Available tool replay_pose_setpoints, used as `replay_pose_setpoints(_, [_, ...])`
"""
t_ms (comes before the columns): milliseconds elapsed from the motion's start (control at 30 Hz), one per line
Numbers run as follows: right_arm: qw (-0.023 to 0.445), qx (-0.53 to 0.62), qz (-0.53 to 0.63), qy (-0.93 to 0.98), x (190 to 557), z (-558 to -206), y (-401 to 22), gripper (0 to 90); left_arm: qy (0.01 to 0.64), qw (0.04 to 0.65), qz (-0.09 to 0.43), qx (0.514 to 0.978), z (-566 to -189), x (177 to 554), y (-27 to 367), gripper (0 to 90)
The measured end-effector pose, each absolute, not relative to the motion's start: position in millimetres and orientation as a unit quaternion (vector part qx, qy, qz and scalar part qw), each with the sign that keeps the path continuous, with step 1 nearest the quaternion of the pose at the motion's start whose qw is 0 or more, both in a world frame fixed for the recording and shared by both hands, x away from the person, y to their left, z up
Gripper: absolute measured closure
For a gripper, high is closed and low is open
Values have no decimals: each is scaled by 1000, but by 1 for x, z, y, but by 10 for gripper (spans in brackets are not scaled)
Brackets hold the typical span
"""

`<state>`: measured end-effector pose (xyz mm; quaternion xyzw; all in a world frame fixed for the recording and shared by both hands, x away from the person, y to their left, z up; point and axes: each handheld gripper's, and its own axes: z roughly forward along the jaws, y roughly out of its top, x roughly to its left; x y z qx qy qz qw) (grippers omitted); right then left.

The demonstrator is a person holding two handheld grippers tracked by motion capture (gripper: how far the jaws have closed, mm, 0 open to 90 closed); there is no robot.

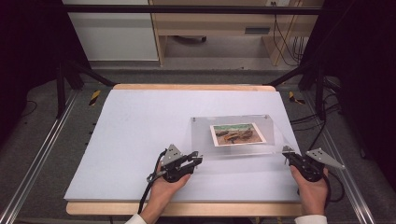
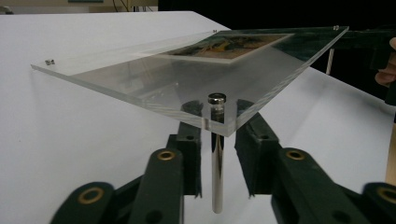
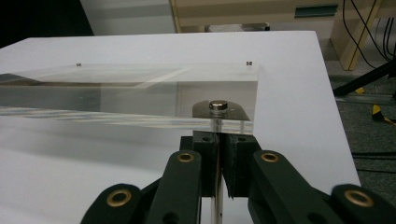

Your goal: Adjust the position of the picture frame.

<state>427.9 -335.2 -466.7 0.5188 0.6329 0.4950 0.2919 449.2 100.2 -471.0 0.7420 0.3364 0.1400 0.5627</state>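
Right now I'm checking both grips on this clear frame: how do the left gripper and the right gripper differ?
The left gripper has a visible gap around the metal leg at its corner, pads not pressing; the right gripper is clamped shut on its leg. In the high view the left sits at the acrylic frame's near left corner, the right at the near right. Both point forward under the panel, each at a corner post.

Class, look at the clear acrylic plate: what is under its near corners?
Under each near corner of the acrylic plate stands a metal post, between a gripper's jaws. The right gripper clamps its post. The far corners' undersides are not visible.
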Motion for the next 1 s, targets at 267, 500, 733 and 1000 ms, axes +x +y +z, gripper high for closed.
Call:
replay_pose_setpoints(267, [291,519,496,633,428,-467,-335,849,345,576,127,730,-471,450,102,842])
replay_pose_setpoints(500, [294,516,492,637,429,-467,-335,822,346,571,130,733,-470,449,102,844])
replay_pose_setpoints(733, [294,509,484,648,433,-466,-333,789,346,566,129,737,-469,449,103,845])
replay_pose_setpoints(1000, [279,522,482,646,434,-463,-334,845,346,564,127,739,-469,450,103,846])
